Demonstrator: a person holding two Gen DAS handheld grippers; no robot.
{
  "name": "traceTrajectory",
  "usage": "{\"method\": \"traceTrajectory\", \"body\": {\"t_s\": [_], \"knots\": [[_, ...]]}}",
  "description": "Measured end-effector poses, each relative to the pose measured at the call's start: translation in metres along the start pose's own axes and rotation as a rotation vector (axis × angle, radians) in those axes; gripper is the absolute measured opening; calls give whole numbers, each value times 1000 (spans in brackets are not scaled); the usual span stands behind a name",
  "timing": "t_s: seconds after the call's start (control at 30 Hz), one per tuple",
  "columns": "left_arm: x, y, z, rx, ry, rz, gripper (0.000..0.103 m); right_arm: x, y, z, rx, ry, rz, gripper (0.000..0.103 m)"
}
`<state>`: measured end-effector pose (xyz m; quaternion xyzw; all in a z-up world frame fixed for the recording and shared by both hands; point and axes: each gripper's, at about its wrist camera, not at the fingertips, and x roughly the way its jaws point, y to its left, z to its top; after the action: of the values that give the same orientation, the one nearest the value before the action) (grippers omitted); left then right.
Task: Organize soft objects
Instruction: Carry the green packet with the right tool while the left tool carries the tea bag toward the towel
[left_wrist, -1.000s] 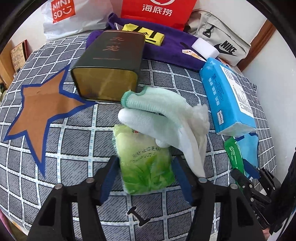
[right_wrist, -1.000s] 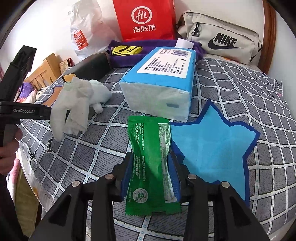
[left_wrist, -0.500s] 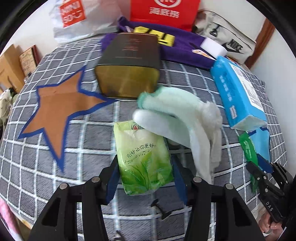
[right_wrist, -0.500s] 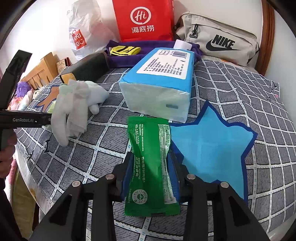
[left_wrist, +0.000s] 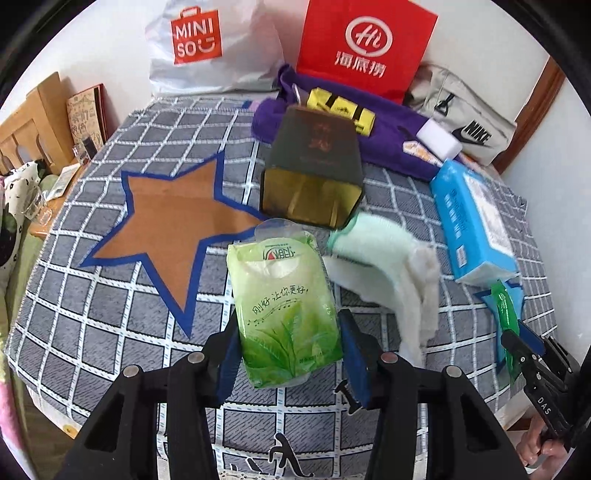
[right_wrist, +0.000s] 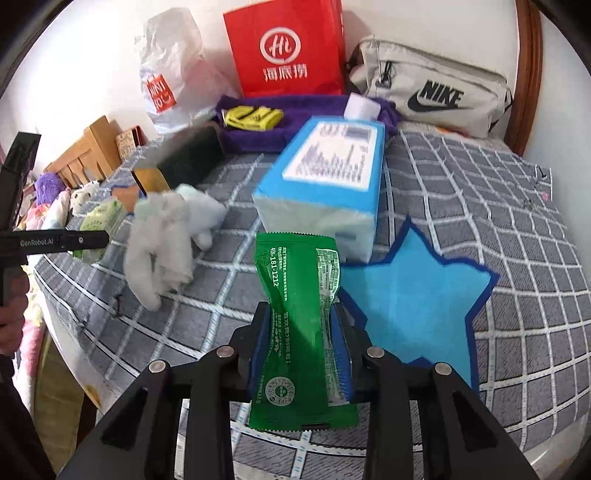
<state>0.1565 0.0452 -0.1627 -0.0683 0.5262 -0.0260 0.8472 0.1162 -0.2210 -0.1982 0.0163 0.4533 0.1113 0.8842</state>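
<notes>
Above the checked bed (left_wrist: 110, 295), my left fingers (left_wrist: 291, 354) are closing on the light green pack (left_wrist: 284, 314), now lifted off the white gloves (left_wrist: 388, 266), while my right fingers (right_wrist: 301, 350) are closing, pinching the dark green packet (right_wrist: 301, 314), so both soft things can go to their stars.

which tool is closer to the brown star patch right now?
Left. The left tool, closing on the light green tissue pack, sits right beside the brown star patch. The right tool, pinching the dark green packet, is beside the blue star patch.

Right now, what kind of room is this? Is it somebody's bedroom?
Probably a bedroom at home. The things lie on a checked bedspread over what looks like a bed, with a wooden headboard by the wall, shopping bags propped behind, and stuffed toys off to one side.
</notes>
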Motion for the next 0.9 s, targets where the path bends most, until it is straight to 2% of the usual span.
{"method": "traceTrajectory", "body": {"t_s": [0.43, 0.9], "knots": [[-31, -10, 21, 22, -64, -54, 47, -42, 5, 39, 17, -103, -14, 32], [-44, -23, 65, 46, -105, -49, 47, -56, -8, 91, 27, -163, -41, 32]]}}
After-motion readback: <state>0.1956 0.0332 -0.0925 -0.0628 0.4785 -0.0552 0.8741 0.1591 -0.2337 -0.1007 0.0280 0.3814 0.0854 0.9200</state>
